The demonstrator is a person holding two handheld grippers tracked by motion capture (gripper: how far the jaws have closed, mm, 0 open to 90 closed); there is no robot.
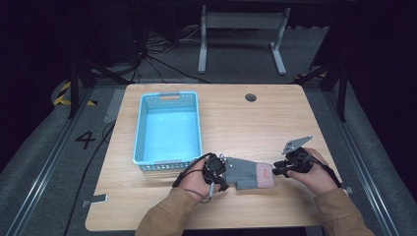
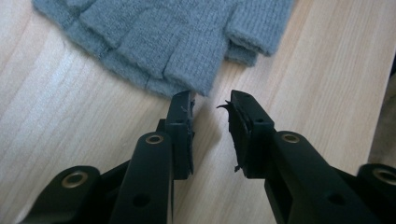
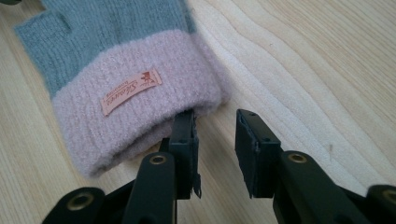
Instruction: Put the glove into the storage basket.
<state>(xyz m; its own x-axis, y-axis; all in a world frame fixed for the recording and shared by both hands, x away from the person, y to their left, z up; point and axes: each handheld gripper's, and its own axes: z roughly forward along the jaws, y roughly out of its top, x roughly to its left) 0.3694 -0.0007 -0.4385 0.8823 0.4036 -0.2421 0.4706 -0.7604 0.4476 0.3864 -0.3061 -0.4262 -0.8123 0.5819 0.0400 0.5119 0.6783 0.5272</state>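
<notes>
A grey knitted fingerless glove (image 1: 243, 172) with a pink cuff (image 1: 265, 175) lies flat on the wooden table (image 1: 221, 118) near its front edge. My left gripper (image 1: 220, 173) sits at the glove's finger end. In the left gripper view the left gripper (image 2: 211, 103) is open, its tips just short of the stubby grey glove fingers (image 2: 187, 51). My right gripper (image 1: 276, 168) is at the cuff end. It (image 3: 215, 122) stands open in the right gripper view, one jaw touching the pink cuff (image 3: 140, 107), which bears a small orange label (image 3: 131, 91).
An empty light-blue plastic basket (image 1: 142, 129) stands on the left half of the table, just behind my left hand. A round cable hole (image 1: 251, 97) sits near the far edge. A table frame (image 1: 241, 34) and cables lie on the floor beyond.
</notes>
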